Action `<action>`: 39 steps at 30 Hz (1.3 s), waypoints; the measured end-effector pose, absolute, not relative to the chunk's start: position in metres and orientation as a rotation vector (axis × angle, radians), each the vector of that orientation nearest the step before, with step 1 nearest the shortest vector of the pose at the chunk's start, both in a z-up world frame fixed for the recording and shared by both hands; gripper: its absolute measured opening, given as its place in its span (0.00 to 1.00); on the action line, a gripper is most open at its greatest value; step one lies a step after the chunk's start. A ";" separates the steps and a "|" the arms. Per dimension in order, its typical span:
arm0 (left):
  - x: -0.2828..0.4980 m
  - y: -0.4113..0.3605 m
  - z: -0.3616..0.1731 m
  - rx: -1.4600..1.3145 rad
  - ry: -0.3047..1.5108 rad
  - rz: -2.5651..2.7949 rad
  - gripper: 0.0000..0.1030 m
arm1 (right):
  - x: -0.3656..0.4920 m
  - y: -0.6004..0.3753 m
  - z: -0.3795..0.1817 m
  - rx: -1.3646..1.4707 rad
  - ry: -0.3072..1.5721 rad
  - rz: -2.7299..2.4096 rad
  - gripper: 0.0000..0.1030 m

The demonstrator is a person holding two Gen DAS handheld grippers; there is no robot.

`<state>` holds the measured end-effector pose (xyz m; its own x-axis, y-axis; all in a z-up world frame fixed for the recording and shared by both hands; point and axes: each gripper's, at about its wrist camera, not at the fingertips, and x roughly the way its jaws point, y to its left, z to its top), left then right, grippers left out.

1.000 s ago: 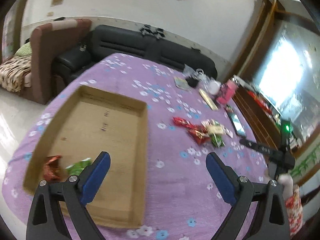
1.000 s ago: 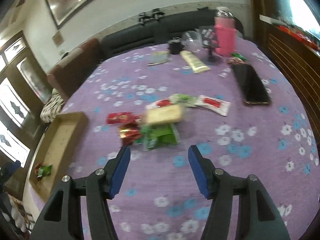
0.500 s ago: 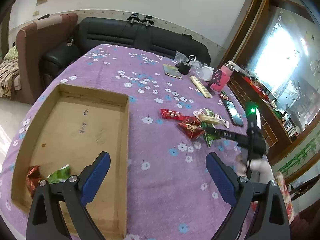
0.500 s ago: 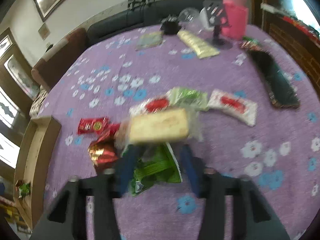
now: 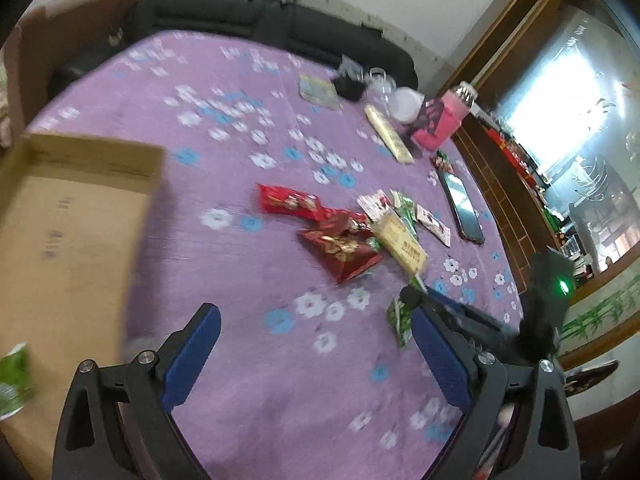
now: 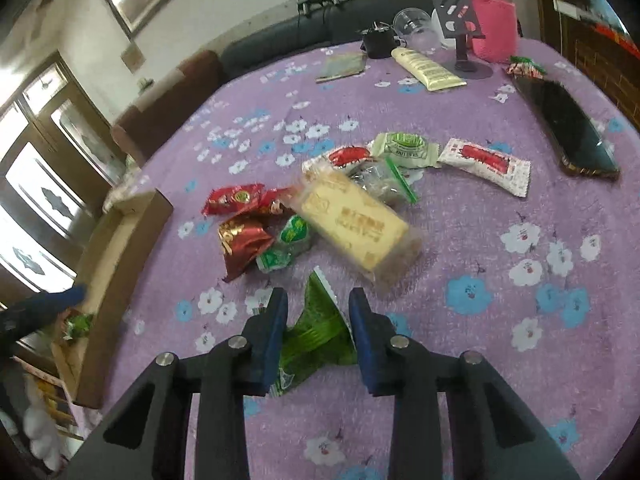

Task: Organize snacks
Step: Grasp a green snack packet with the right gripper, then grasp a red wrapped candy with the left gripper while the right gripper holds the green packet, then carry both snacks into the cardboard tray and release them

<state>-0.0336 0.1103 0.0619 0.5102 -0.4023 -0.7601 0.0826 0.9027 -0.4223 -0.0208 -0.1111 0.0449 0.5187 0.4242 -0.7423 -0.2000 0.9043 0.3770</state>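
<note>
My right gripper (image 6: 318,300) is shut on a green snack packet (image 6: 318,328), holding it just above the purple flowered tablecloth (image 6: 460,220); the packet also shows in the left wrist view (image 5: 400,320). Beyond it lies a pile of snacks: a yellow biscuit pack (image 6: 354,222), red packets (image 6: 240,216), green ones (image 6: 402,148) and a white-red one (image 6: 486,164). My left gripper (image 5: 316,332) is open and empty over the cloth, right of the cardboard tray (image 5: 76,216), which holds a green packet (image 5: 14,376).
At the table's far side stand a pink bottle (image 6: 492,12), a black phone stand (image 6: 460,16), a glass cup (image 6: 414,26), a cream tube (image 6: 428,70) and a booklet (image 6: 342,66). A black phone (image 6: 568,124) lies right. A dark sofa (image 5: 260,32) sits behind.
My right gripper moved down into the snack pile, closed on the green packet and drew it back. My left gripper swung right, away from the tray, toward the snacks.
</note>
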 end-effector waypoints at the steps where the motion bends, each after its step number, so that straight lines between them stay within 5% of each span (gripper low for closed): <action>1: -0.020 0.102 0.055 -0.367 1.018 -0.307 0.94 | -0.021 -0.111 0.045 0.252 0.952 0.384 0.29; 9: 0.035 0.061 0.022 -0.314 1.077 -0.308 0.77 | -0.023 -0.110 0.045 0.244 0.951 0.382 0.30; 12: 0.039 0.052 0.018 -0.262 1.064 -0.303 0.60 | -0.023 -0.111 0.045 0.245 0.954 0.378 0.31; 13: 0.040 0.048 0.017 -0.242 1.071 -0.317 0.37 | -0.022 -0.110 0.045 0.241 0.955 0.376 0.32; 17: 0.037 0.049 0.019 -0.216 1.050 -0.318 0.29 | -0.022 -0.105 0.041 0.228 0.980 0.388 0.33; 28: 0.004 0.084 0.042 -0.282 0.979 -0.331 0.26 | -0.027 -0.097 0.042 0.202 0.952 0.426 0.17; 39: -0.053 0.164 0.084 -0.399 0.849 -0.305 0.26 | -0.035 -0.093 0.052 0.251 0.884 0.470 0.15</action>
<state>-0.0529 0.1638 0.0844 0.6252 -0.4139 -0.6617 0.1015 0.8837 -0.4569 -0.0348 -0.0932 0.0525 0.5422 0.4921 -0.6811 -0.2892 0.8703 0.3987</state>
